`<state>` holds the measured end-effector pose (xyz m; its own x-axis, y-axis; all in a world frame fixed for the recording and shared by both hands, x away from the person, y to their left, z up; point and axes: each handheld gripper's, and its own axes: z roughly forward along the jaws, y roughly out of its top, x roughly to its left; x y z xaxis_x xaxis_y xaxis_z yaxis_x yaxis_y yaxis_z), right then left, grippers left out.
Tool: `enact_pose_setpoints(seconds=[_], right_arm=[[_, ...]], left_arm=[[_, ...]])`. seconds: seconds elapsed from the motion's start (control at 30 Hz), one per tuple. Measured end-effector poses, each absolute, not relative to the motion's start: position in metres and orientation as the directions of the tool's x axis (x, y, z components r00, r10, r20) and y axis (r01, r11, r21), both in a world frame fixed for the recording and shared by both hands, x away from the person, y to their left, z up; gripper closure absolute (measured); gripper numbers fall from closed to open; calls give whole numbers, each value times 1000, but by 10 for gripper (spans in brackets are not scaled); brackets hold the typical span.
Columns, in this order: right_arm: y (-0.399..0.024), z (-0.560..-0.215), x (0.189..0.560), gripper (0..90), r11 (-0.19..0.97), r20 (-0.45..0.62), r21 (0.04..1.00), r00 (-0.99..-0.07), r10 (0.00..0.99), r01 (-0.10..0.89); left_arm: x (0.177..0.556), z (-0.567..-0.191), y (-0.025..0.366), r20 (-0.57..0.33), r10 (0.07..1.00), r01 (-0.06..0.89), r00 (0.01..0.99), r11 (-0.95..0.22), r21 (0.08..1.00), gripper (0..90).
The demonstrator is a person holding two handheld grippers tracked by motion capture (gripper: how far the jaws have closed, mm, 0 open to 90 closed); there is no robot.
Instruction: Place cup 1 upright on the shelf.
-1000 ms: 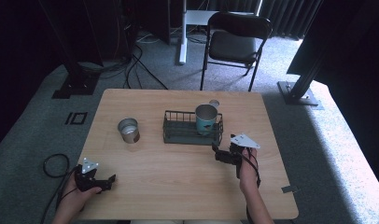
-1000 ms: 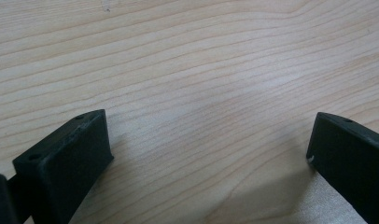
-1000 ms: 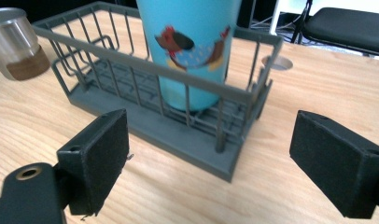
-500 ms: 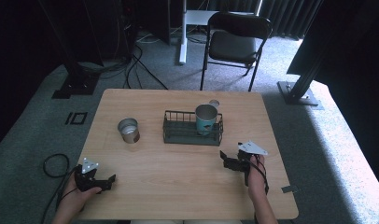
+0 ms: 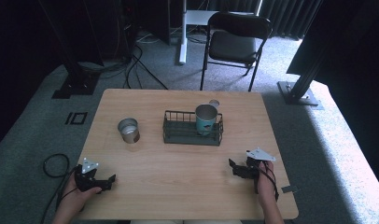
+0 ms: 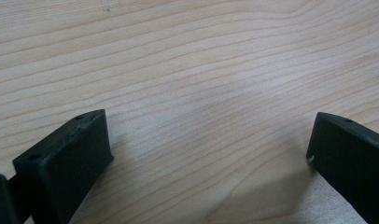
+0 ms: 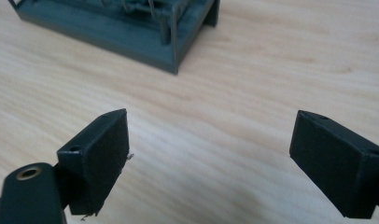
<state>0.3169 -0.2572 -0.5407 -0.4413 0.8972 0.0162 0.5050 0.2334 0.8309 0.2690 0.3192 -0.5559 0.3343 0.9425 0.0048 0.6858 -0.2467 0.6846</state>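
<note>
L gripper (image 5: 112, 178) & R gripper (image 5: 232, 164) sit low at near table (image 5: 178, 186) edge, jaws apart, nothing between (just bare wood). Farther: rack (image 5: 192, 135) mid-table w/ teal cup (image 5: 206, 119) inside; tin (image 5: 128, 130) stands just left.

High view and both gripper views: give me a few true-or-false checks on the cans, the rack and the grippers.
1. The teal can stands inside the wire rack. True.
2. The silver can sits in the rack too. False: it stands on the table, left of the rack.
3. The right gripper holds a can. False: its jaws are open and empty.
4. The left gripper is open over bare wood. True.
5. A chair stands beyond the table. True.
</note>
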Motion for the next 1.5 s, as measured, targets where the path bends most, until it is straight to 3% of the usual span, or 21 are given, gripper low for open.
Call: enact_pose_setpoints(seconds=[0.8,1.5], right_arm=[[-285,-555,297,131,443,-34,717,-608,793,538],[-299,-558,290,118,418,2,725,-609,793,547]], left_arm=[[269,-556,319,5,942,686,335,-248,684,3],[269,-556,319,5,942,686,335,-247,684,2]])
